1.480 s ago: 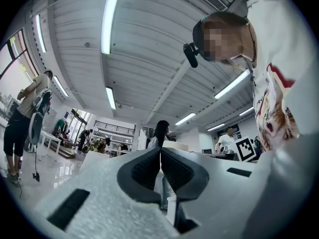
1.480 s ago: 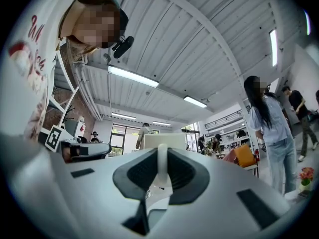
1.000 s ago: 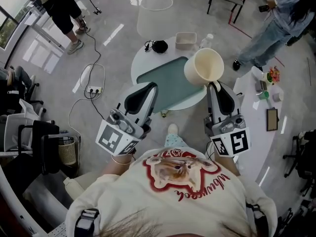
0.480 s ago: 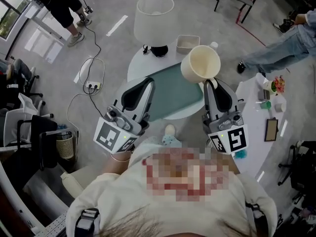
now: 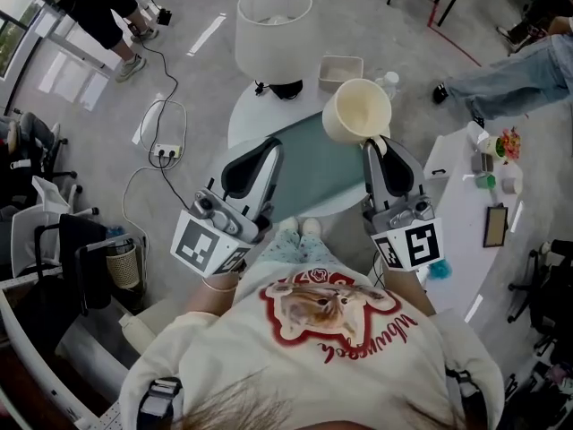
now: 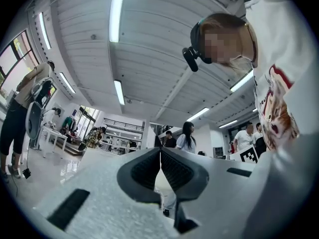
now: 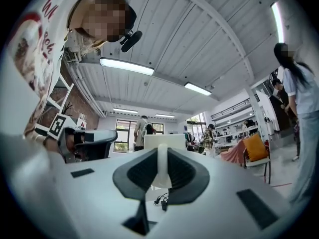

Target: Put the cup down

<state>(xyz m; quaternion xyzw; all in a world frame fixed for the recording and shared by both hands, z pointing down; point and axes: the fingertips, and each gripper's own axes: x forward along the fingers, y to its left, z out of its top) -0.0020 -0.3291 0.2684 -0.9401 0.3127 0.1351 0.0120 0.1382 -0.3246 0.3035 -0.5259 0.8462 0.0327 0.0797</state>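
Observation:
A cream cup [image 5: 356,110] hangs tilted over the far right edge of a round white table [image 5: 240,124], its mouth turned up toward the head camera. My right gripper [image 5: 373,143] is shut on the cup's handle; in the right gripper view that cup handle [image 7: 161,164] shows as a cream strip pinched at my right gripper [image 7: 162,158]. My left gripper [image 5: 267,153] hovers over the table's near left side, shut with nothing in it. The left gripper view shows my left gripper [image 6: 160,164] with its pads pressed together.
A teal mat [image 5: 318,164] covers the table's middle. At the table's far side stand a white lamp shade [image 5: 273,21], a white box [image 5: 340,72] and a bottle [image 5: 387,81]. A white side table [image 5: 466,213] with small items stands at right. Cables and a power strip [image 5: 166,150] lie on the floor.
The table, lamp and mat have slid nearer and lower in the head view. The cup stays held in the right gripper and has drifted slightly left. The left gripper stays shut.

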